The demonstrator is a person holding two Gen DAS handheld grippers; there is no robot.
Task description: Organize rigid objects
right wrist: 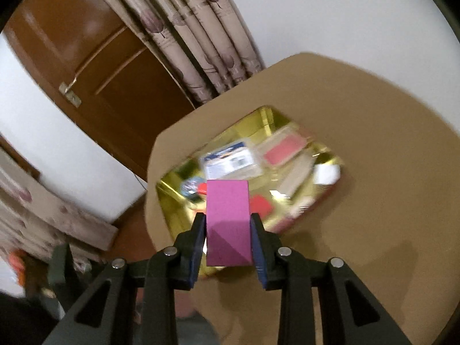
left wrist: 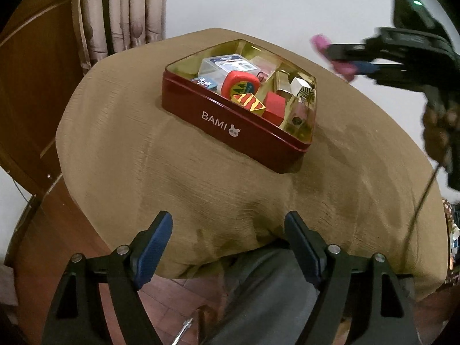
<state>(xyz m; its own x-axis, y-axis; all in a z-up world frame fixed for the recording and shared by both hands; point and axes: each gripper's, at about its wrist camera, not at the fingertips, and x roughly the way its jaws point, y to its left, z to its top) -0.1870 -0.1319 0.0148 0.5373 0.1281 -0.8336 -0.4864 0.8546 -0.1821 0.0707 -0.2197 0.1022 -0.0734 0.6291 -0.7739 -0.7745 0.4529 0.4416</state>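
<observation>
A dark red tin marked BAMI (left wrist: 218, 120) with a gold inside stands on the brown cloth-covered table (left wrist: 178, 189). It holds several small objects, among them a red block (left wrist: 274, 109), a yellow-and-red block (left wrist: 248, 102) and a clear plastic case (left wrist: 224, 64). My right gripper (right wrist: 228, 230) is shut on a pink block (right wrist: 227, 218) and holds it in the air above the tin (right wrist: 172, 184); it also shows blurred in the left wrist view (left wrist: 342, 57). My left gripper (left wrist: 228, 247) is open and empty at the table's near edge.
A brown wooden door (right wrist: 86, 66) and a patterned curtain (right wrist: 195, 37) stand behind the table's far left. A white wall lies behind the table. Grey trousers (left wrist: 258, 287) and a wooden floor show below the near edge.
</observation>
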